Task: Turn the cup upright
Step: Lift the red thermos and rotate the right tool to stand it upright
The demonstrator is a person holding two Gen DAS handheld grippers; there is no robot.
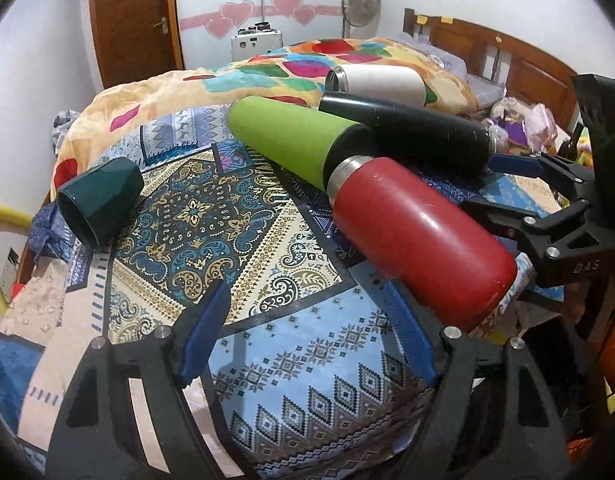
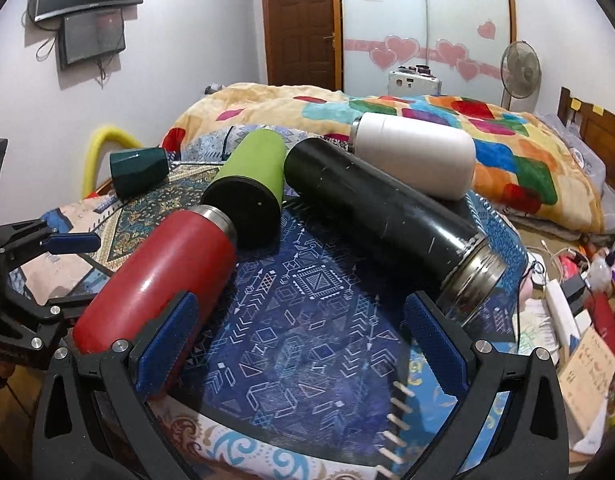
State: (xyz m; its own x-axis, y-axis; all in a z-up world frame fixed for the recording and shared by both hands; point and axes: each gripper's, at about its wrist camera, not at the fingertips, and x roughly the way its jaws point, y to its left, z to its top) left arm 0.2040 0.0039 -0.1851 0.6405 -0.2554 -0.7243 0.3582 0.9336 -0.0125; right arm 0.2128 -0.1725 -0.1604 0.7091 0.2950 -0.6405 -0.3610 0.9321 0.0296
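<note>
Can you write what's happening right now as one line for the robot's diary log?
task: flip cup upright | left gripper: jaws open, empty | right gripper: jaws open, empty | red bottle, green bottle, black bottle, white bottle, dark green cup: all lying down

A dark green cup (image 1: 99, 204), a lime green bottle (image 1: 287, 144), a red bottle (image 1: 423, 240), a black bottle (image 1: 407, 128) and a white bottle (image 1: 383, 84) lay on a blue and cream paisley-patterned cloth (image 1: 211, 216); both grippers had blue pads (image 2: 167, 344)

Patterned blue cloth (image 1: 195, 208) covers surface. Red bottle (image 1: 419, 236) lies on side. Green bottle (image 1: 291, 140) touches its neck; black bottle (image 1: 407, 128) just behind; white bottle (image 1: 383, 84) beyond; dark green cup (image 1: 99, 204) on side, well left.
</note>
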